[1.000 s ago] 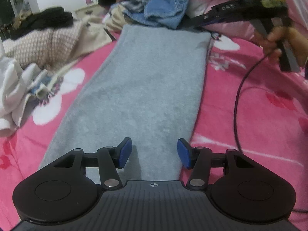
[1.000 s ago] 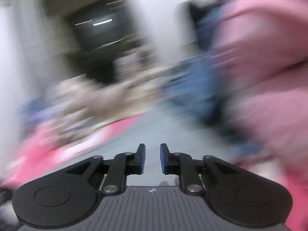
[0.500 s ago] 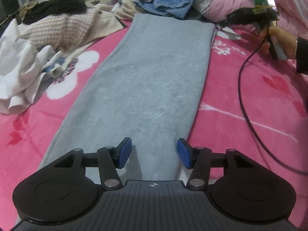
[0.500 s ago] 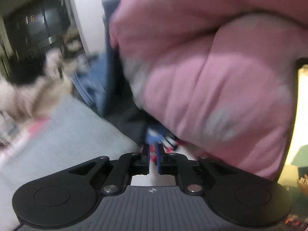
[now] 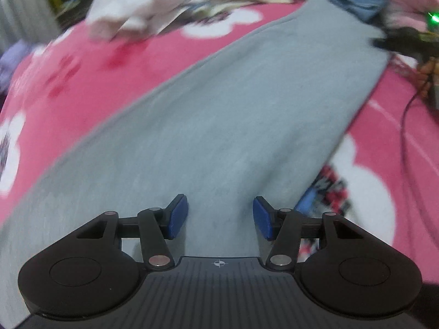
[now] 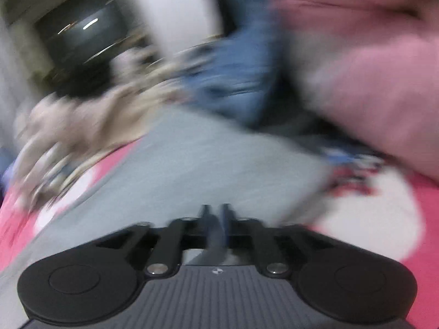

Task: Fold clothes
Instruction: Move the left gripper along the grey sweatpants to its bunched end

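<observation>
- Left wrist view: the long grey fleece garment (image 5: 233,115) is being shown lying flat on the pink flowered bed (image 5: 82,76); the left gripper (image 5: 220,216) jaws are being held half open, empty, above it.
- The right gripper (image 6: 214,213) jaws are being kept fully closed over the garment's end; whether cloth is pinched cannot be told.

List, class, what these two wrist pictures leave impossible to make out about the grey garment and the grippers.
- Grey garment, left wrist view: near end hidden under the left gripper; garment type unclear.
- Right gripper, right wrist view: motion blur hides whether its shut fingertips pinch cloth.
- Clothes pile, right wrist view: smeared; items indistinguishable.
</observation>
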A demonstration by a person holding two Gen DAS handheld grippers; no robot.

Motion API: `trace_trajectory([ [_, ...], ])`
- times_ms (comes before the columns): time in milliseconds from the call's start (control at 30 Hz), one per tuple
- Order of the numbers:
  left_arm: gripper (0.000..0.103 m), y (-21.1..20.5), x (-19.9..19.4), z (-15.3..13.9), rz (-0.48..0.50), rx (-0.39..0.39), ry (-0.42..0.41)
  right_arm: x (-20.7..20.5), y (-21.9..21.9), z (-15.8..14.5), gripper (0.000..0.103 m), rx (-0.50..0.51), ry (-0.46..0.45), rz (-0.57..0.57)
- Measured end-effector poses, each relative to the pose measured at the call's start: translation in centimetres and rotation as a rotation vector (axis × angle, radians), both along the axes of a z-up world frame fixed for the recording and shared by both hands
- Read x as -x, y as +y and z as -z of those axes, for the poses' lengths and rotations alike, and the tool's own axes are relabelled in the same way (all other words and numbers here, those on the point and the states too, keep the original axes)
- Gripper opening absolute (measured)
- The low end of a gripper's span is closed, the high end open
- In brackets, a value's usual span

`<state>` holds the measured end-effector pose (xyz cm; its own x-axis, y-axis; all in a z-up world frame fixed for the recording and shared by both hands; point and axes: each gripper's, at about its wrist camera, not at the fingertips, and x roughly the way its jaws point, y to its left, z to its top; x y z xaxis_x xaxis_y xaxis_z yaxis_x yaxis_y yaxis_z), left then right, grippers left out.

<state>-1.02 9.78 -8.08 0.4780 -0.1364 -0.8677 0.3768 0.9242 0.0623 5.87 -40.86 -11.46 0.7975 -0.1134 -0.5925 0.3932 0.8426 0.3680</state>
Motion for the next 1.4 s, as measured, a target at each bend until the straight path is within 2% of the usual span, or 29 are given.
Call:
trace_trajectory([
  [67,0.054,1.1,0.7,-0.1,-0.025,0.018,-0.007,1.4,-1.6,-0.5,0.0,0.036,0.002,0.13],
  [100,0.054,1.4,1.0,-0.3,-0.034,0.027,-0.013,2.2,-1.9,-1.0,0.006,0.064,-0.012,0.168],
  [133,0.054,1.7,1.2,-0.6,-0.042,0.037,-0.019,3.0,-2.0,-1.7,0.006,0.087,-0.038,0.191],
  [200,0.054,2.2,1.2,-1.3,-0.059,0.059,-0.037,3.5,-1.1,-3.6,0.006,0.114,-0.117,0.168],
  [267,0.054,2.7,1.1,-1.8,-0.079,0.082,-0.053,3.7,0.9,-5.4,0.007,0.147,-0.199,0.062],
  [333,0.054,3.4,0.8,-2.1,-0.103,0.104,-0.063,2.7,3.6,-6.1,0.008,0.182,-0.221,-0.122],
  [467,0.054,4.2,0.2,-1.7,-0.146,0.111,-0.055,-1.4,9.9,-4.2,0.009,0.207,-0.136,-0.479],
  [533,0.054,4.8,0.0,-1.1,-0.164,0.105,-0.033,-4.0,11.5,-2.5,0.004,0.227,-0.053,-0.55],
  [600,0.054,5.5,0.0,-0.7,-0.176,0.108,-0.015,-6.2,9.5,-0.8,0.0,0.246,0.024,-0.469],
  [633,0.055,5.8,0.1,-0.5,-0.179,0.109,-0.011,-6.8,7.7,-0.4,0.0,0.22,0.032,-0.403],
  [667,0.055,6.1,0.1,-0.4,-0.18,0.113,-0.009,-7.4,5.5,-0.5,0.0,0.19,0.032,-0.301],
  [733,0.056,6.7,0.1,-0.1,-0.178,0.126,-0.008,-8.3,2.8,-1.1,0.0,0.254,0.076,-0.102],
  [767,0.057,6.8,0.0,0.1,-0.177,0.132,-0.007,-8.4,1.6,-1.6,0.0,0.264,0.086,-0.037],
  [833,0.058,7.0,-0.2,0.2,-0.173,0.137,-0.005,-8.1,0.9,-2.5,0.007,0.237,0.073,-0.031],
  [900,0.059,7.0,-0.3,0.2,-0.163,0.136,-0.001,-7.7,1.6,-3.6,0.007,0.22,0.047,-0.069],
  [1000,0.059,7.3,-0.3,0.0,-0.165,0.144,0.009,-7.8,6.7,-4.7,0.011,0.204,0.009,-0.306],
  [1100,0.059,8.1,0.6,-0.5,-0.194,0.142,0.005,-10.5,12.1,-4.0,0.014,0.158,0.041,-0.558],
  [1133,0.059,8.4,1.1,-0.7,-0.208,0.138,-0.001,-11.7,12.8,-3.3,0.014,0.141,0.062,-0.581],
  [1167,0.059,8.8,1.6,-0.9,-0.221,0.134,-0.006,-12.8,12.8,-2.6,0.011,0.129,0.088,-0.56],
  [1200,0.059,9.4,2.1,-1.2,-0.235,0.127,-0.012,-14.0,12.9,-1.9,0.0,0.117,0.114,-0.539],
  [1300,0.059,11.7,3.4,-2.2,-0.286,0.1,-0.028,-14.5,9.3,-2.1,0.0,0.101,0.134,-0.283],
  [1367,0.059,14.0,3.8,-2.9,-0.348,0.077,-0.033,-12.9,8.2,-3.6,0.008,0.183,0.133,-0.16],
  [1400,0.059,15.4,3.9,-3.2,-0.392,0.069,-0.031,-12.0,8.1,-4.4,0.008,0.22,0.119,-0.148],
])
